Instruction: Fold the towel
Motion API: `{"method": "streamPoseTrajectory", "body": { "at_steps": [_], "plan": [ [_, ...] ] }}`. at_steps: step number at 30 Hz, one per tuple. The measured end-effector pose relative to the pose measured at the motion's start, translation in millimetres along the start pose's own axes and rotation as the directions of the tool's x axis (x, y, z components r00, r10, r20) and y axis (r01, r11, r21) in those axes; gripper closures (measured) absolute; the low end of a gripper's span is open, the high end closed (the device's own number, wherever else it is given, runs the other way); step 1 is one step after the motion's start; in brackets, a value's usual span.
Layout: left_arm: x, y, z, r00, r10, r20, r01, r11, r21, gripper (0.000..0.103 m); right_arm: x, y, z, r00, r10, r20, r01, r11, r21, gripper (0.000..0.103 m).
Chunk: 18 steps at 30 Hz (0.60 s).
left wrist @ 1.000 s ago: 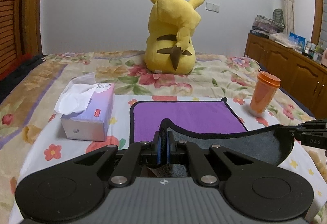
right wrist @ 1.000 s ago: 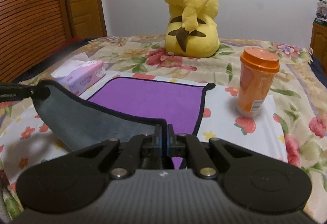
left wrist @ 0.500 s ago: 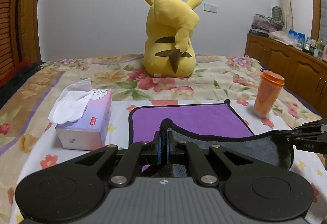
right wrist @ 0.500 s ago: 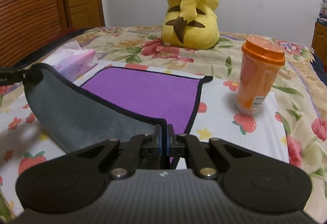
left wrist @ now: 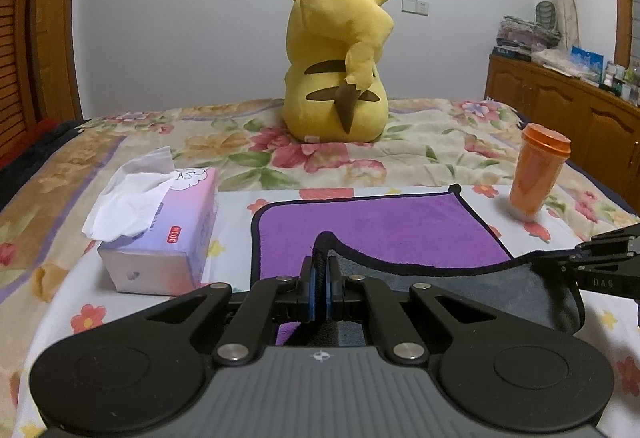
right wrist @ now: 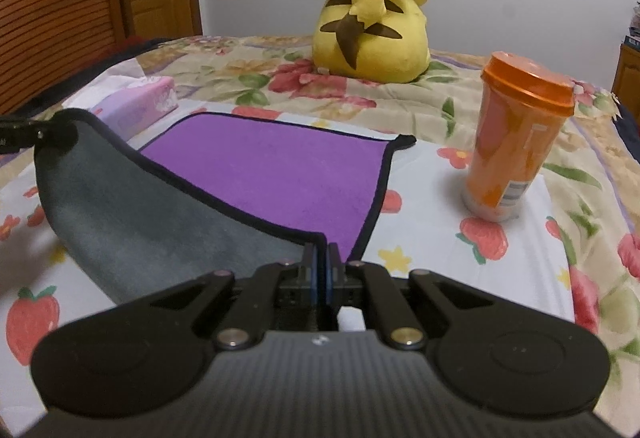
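A towel, purple on top [left wrist: 372, 226] and grey underneath [right wrist: 132, 210], with a black hem, lies on the flowered bedspread. My left gripper [left wrist: 320, 270] is shut on its near left corner. My right gripper [right wrist: 322, 258] is shut on its near right corner. Both corners are lifted, so the near edge curls up and shows the grey side between them. The far half lies flat. The right gripper also shows at the right edge of the left wrist view [left wrist: 604, 258], and the left gripper shows at the left edge of the right wrist view [right wrist: 24, 132].
A pink tissue box [left wrist: 168, 230] stands left of the towel. An orange lidded cup [right wrist: 516, 138] stands right of it. A yellow plush toy [left wrist: 336, 70] sits behind on the bed. A wooden cabinet [left wrist: 568, 106] runs along the right wall.
Both grippers have carried the held near edge forward over the purple side and sit lower. The right gripper is closer to the cup and the plush toy.
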<state>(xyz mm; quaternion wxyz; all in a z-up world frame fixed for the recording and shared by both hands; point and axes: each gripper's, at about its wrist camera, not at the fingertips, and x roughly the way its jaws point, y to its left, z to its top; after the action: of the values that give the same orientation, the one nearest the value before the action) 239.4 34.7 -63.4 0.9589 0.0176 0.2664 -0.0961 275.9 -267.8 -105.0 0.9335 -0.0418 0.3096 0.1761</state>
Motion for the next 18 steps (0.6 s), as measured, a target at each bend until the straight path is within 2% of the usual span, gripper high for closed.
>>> {"method": "streamPoseTrajectory", "body": {
  "at_steps": [7,18],
  "plan": [
    [-1,2,7,1.0,0.002,0.017,-0.002,1.0,-0.016,0.095,0,-1,7,1.0,-0.003,0.022,0.003,1.0,-0.009,0.098],
    [0,9,31,0.998,0.009,0.059,-0.007,0.999,-0.035,0.095,-15,2,38,0.995,-0.013,0.1,0.018,0.999,-0.041,0.098]
  ]
}}
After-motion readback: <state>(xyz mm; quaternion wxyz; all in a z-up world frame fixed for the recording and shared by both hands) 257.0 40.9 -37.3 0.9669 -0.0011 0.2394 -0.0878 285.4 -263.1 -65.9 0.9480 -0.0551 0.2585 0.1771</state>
